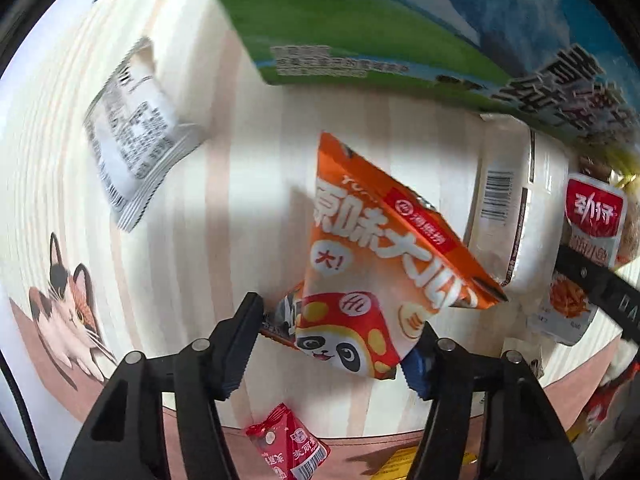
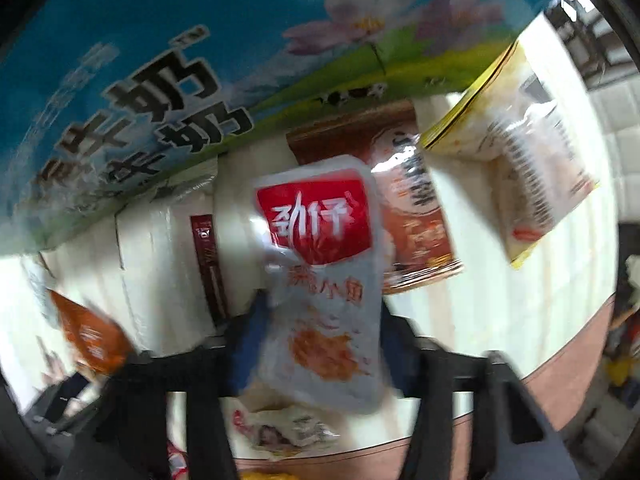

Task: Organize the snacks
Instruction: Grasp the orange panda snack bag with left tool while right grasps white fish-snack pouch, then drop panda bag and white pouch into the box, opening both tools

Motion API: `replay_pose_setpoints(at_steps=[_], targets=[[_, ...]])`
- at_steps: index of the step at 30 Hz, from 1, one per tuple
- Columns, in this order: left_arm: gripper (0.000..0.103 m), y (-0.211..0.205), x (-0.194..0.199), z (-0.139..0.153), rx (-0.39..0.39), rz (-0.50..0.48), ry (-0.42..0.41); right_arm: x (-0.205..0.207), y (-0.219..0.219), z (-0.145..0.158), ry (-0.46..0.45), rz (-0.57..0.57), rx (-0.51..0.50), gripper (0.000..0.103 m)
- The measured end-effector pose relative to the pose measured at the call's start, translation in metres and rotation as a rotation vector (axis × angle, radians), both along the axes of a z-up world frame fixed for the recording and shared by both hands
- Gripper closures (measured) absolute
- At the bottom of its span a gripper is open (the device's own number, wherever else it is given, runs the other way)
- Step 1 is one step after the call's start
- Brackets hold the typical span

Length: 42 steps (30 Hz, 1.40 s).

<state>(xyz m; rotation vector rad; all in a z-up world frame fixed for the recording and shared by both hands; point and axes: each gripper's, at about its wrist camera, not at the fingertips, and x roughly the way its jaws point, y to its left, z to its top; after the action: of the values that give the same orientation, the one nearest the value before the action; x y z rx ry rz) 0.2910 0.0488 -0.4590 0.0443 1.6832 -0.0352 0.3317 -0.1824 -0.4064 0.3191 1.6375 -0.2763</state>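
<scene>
In the left wrist view my left gripper (image 1: 340, 332) has its jaws wide apart; an orange snack packet with a panda (image 1: 368, 264) hangs between them, touching the right finger (image 1: 424, 348) only. A grey-white packet (image 1: 132, 136) lies at the left. In the right wrist view my right gripper (image 2: 320, 344) is shut on a white packet with a red label (image 2: 320, 264), held above the table; this packet also shows in the left wrist view (image 1: 592, 220). A brown packet (image 2: 412, 208) and a yellow-edged packet (image 2: 532, 152) lie behind it.
A large blue-green milk carton box (image 1: 360, 20) stands at the back, also in the right wrist view (image 2: 160, 60). A white wrapped pack (image 1: 508, 208) lies by it. A small red packet (image 1: 288, 448) lies near the table's front edge. The tablecloth has a cat print (image 1: 68, 308).
</scene>
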Motion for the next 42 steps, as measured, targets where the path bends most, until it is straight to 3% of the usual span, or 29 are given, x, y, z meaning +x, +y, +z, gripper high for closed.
replay_pose_setpoints(at_steps=[8,15,23,24,25,26,30,34,37,42], targets=[[0.06,0.007,-0.011,0.014,-0.009,0.036,-0.018,-0.028,-0.012,0.005,-0.017,0.038,0.081,0.069],[0.064,-0.002,-0.023,0.038,-0.022,0.051,-0.062,-0.052,-0.031,0.02,-0.051,0.035,0.17,0.071],[0.065,0.002,-0.038,0.1,-0.118,0.074,-0.116,-0.06,-0.043,0.066,-0.116,0.051,0.274,0.072],[0.065,0.0,-0.039,0.111,-0.134,0.072,-0.127,-0.055,-0.049,0.077,-0.125,0.053,0.289,0.074],[0.065,-0.002,-0.04,0.123,-0.146,0.066,-0.141,-0.055,-0.049,0.09,-0.141,0.057,0.312,0.095],[0.065,-0.005,-0.038,0.137,-0.163,0.059,-0.155,-0.052,-0.048,0.099,-0.151,0.065,0.328,0.095],[0.065,-0.011,-0.015,0.186,-0.22,0.037,-0.214,-0.038,-0.05,0.145,-0.226,0.081,0.374,0.095],[0.065,-0.026,0.019,0.211,-0.234,0.006,-0.261,-0.019,-0.051,0.181,-0.313,0.099,0.392,0.095],[0.064,-0.029,0.052,0.221,-0.227,-0.025,-0.276,0.009,-0.044,0.195,-0.359,0.098,0.425,0.095],[0.064,-0.04,0.107,0.214,-0.189,-0.068,-0.24,0.062,-0.045,0.214,-0.415,0.109,0.387,0.095]])
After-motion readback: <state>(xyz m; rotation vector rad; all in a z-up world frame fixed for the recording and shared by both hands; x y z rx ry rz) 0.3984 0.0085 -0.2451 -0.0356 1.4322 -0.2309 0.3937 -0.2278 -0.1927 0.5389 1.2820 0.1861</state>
